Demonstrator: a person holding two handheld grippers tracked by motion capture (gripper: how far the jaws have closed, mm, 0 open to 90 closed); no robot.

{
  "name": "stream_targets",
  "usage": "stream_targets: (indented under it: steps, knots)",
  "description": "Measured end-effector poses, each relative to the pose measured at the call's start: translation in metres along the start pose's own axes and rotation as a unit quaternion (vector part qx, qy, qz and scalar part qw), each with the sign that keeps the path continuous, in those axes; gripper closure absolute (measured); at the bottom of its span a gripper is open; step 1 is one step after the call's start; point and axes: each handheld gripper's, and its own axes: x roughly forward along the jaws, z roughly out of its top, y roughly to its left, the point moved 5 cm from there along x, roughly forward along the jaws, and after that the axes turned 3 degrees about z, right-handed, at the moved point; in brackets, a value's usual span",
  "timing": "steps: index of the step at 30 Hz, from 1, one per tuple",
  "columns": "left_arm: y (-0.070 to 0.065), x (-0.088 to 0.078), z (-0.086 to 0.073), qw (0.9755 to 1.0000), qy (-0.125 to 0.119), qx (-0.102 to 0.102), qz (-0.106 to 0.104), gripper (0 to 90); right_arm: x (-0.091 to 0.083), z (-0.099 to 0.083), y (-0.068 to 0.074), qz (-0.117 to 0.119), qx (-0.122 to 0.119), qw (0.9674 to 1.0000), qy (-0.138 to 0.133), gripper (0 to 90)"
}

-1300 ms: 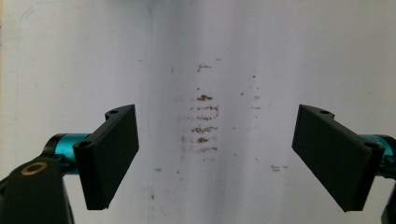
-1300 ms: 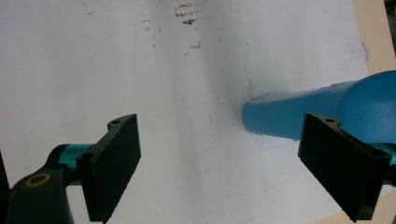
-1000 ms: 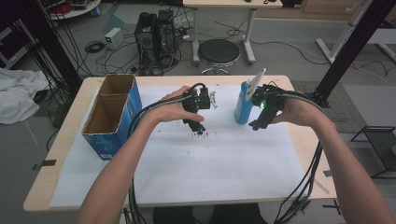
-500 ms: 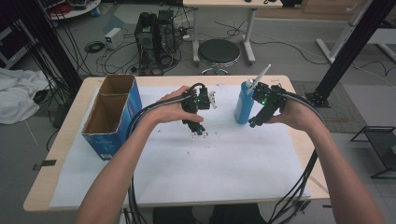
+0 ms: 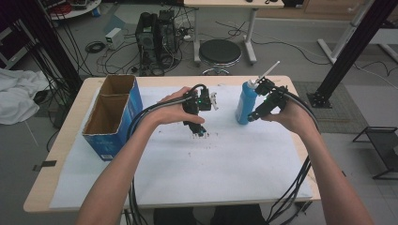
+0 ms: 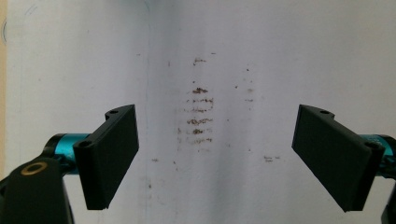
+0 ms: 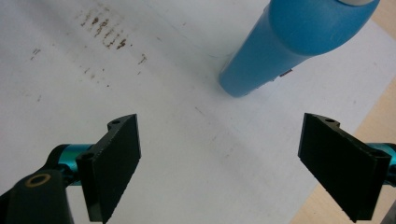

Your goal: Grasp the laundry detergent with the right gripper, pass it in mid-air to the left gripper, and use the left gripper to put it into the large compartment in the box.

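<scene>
The blue bottle (image 5: 245,104) is seen standing upright on the white sheet (image 5: 197,168) toward the far right of the worktop (image 5: 42,187), just beside the right claw (image 5: 261,108), whose jaws are spread wide with nothing between them; in the right gripper view the bottle (image 7: 299,42) lies ahead of the jaws and apart from them. The left claw (image 5: 199,131) is held low over a patch of brown crumbs (image 6: 198,114) near the sheet's middle, its jaws likewise spread and empty. Since the bottle is tall and narrow, it is judged that it could be tipped if it were struck high by one jaw of the right claw or if that claw were closed off-centre; a white straw-like stem (image 5: 270,71) rising from its top could also be caught by a jaw or a trailing cable. The crumbs are likely to be smeared or scattered if the left claw is dragged across the sheet, and the paper itself could be wrinkled. An open cardboard box (image 5: 112,115) with blue sides stands at the worktop's left. Beyond the worktop, a round stool (image 5: 220,52), computer equipment (image 5: 157,33) and loose cables are seen on the floor, with a white cloth (image 5: 16,98) at the far left.
</scene>
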Motion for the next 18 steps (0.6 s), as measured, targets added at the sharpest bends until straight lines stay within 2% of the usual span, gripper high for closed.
stream_targets:
  steps: [5,6,8,12,17,18]
  knots:
    - [-0.001,-0.001,0.000,1.0000,-0.005,0.001,-0.002,14.7,0.004,0.002,-0.003,-0.007,0.018,0.9998,-0.009,12.2]
    - [-0.001,-0.001,0.001,1.0000,-0.007,0.004,-0.002,14.7,0.007,0.003,-0.004,-0.013,0.028,0.9995,-0.012,12.2]
    - [-0.002,-0.001,0.000,1.0000,-0.006,0.004,-0.005,14.7,0.008,0.004,-0.006,-0.018,0.026,0.9994,-0.015,12.2]
    - [-0.003,-0.002,-0.001,0.9999,-0.008,0.002,-0.006,14.7,0.012,0.006,-0.010,-0.039,0.052,0.9976,-0.024,12.2]
    - [-0.003,-0.003,-0.003,1.0000,-0.006,0.001,-0.002,14.7,0.016,0.009,-0.012,-0.047,0.063,0.9961,-0.040,12.2]
    - [-0.003,-0.003,-0.003,1.0000,-0.008,0.000,-0.004,14.7,0.017,0.010,-0.013,-0.052,0.074,0.9945,-0.052,12.2]
